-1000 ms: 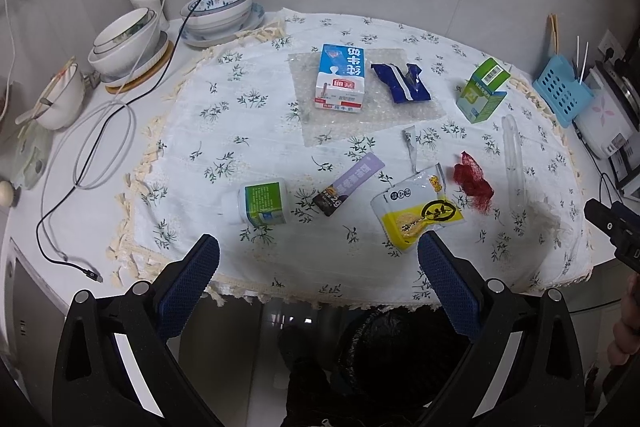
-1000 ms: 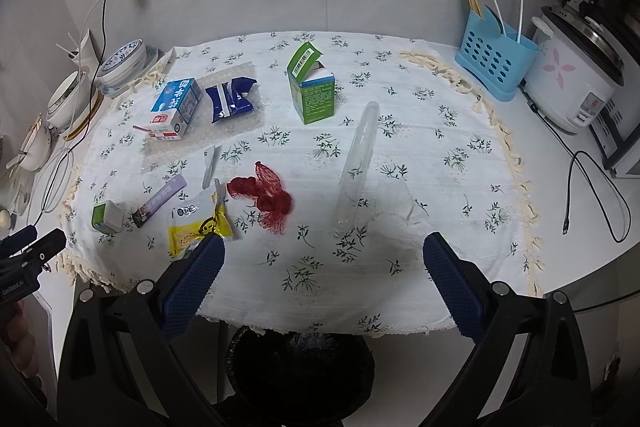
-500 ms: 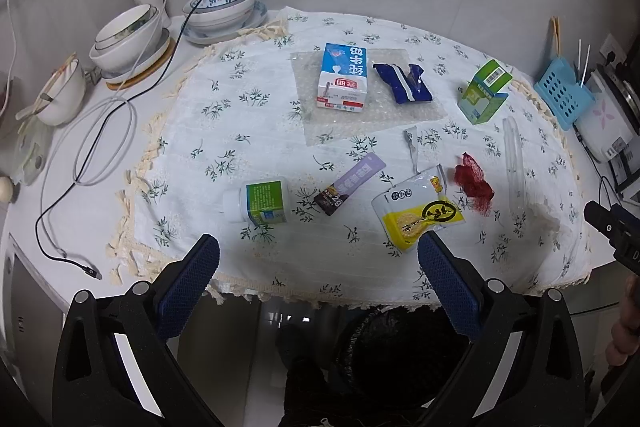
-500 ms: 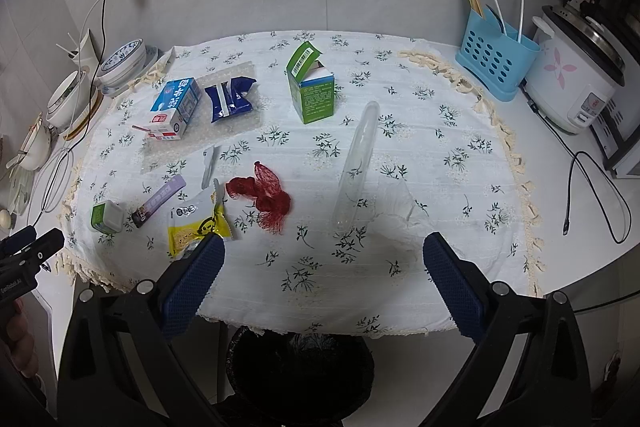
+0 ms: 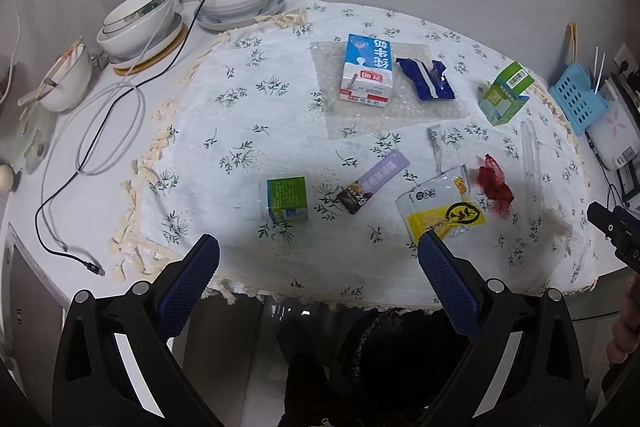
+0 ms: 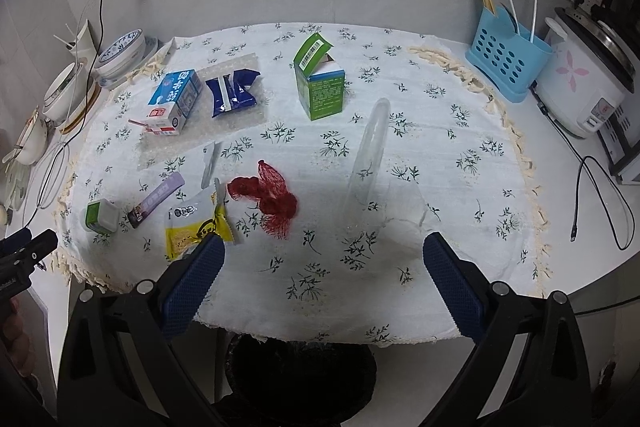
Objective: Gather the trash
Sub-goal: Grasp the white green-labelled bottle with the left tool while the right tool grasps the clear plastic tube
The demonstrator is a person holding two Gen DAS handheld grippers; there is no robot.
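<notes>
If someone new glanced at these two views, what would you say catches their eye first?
Probably the litter strewn over the floral tablecloth: a red mesh net mid-table beside a yellow snack wrapper, and a blue-and-white milk carton lying on bubble wrap farther back. Below the near edge waits a black-lined trash bin, with both grippers' jaws open above it.

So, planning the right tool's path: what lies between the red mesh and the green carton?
Only bare flowered tablecloth between red mesh and green carton, seen in the right wrist view.
</notes>
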